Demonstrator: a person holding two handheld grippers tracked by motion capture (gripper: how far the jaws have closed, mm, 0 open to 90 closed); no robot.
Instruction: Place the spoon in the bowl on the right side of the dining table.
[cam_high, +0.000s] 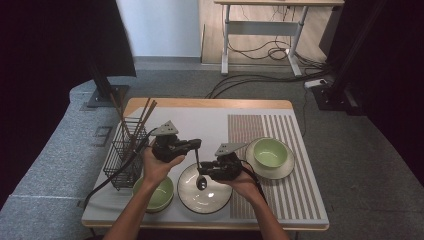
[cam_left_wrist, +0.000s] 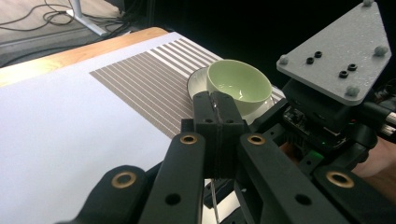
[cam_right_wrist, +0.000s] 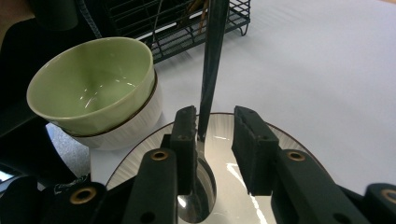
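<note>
While the smooth white table (cam_high: 200, 120) carries a ribbed, glossy round plate (cam_high: 220, 199) at its six o'clock edge, my left gripper (cam_left_wrist: 217, 109) keeps its matte black pads pressed together on the slim handle of a polished metal spoon (cam_high: 201, 182), hanging upright over that plate. My right gripper (cam_right_wrist: 218, 140) stands spread, the spoon's oval bowl against its nine o'clock pad.

The spoon (cam_right_wrist: 205, 154) has its handle top cut off by the right gripper view's upper edge, its bowl partly hidden behind a jaw.
</note>
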